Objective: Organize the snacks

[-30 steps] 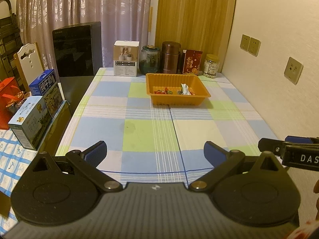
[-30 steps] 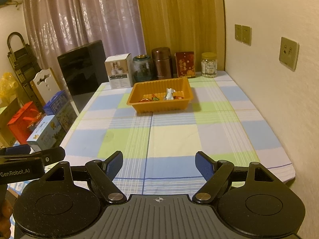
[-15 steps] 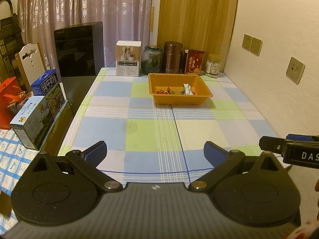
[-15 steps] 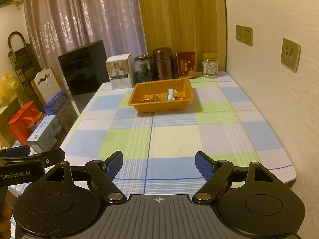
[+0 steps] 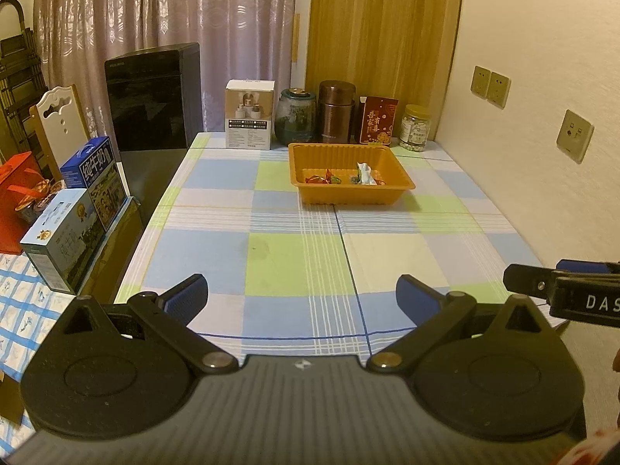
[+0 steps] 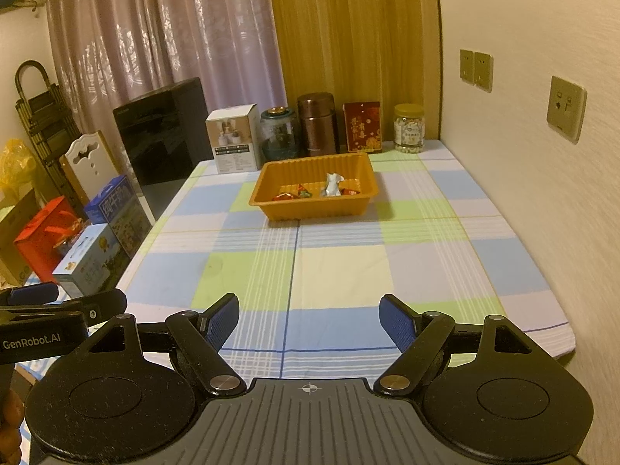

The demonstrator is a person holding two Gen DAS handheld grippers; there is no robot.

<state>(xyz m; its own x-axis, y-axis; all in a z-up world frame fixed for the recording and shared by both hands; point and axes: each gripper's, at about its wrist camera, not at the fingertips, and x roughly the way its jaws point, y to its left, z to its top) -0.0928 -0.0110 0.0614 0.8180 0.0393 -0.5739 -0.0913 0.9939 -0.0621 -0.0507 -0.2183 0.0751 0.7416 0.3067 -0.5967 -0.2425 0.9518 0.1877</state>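
An orange plastic tray (image 5: pixel 399 188) (image 6: pixel 267 209) stands on the far half of the checked tablecloth. In it lie several small wrapped snacks (image 5: pixel 327 179) (image 6: pixel 300 192), red and green ones plus a crumpled silver wrapper (image 5: pixel 364 174) (image 6: pixel 333 185). My left gripper (image 5: pixel 301 298) hovers over the table's near edge, open, with nothing between its blue pads. My right gripper (image 6: pixel 309 322) hangs beside it at the same near edge, also open and empty. Each gripper shows at the edge of the other's view.
Along the back of the table stand a white box (image 5: pixel 250 114), a dark glass jar (image 5: pixel 296 116), a brown canister (image 5: pixel 336 111), a red packet (image 5: pixel 378 120) and a jar of nuts (image 5: pixel 415 128). Milk cartons (image 5: pixel 66 232) and a black cabinet (image 5: pixel 155 100) are on the left; a wall runs along the right.
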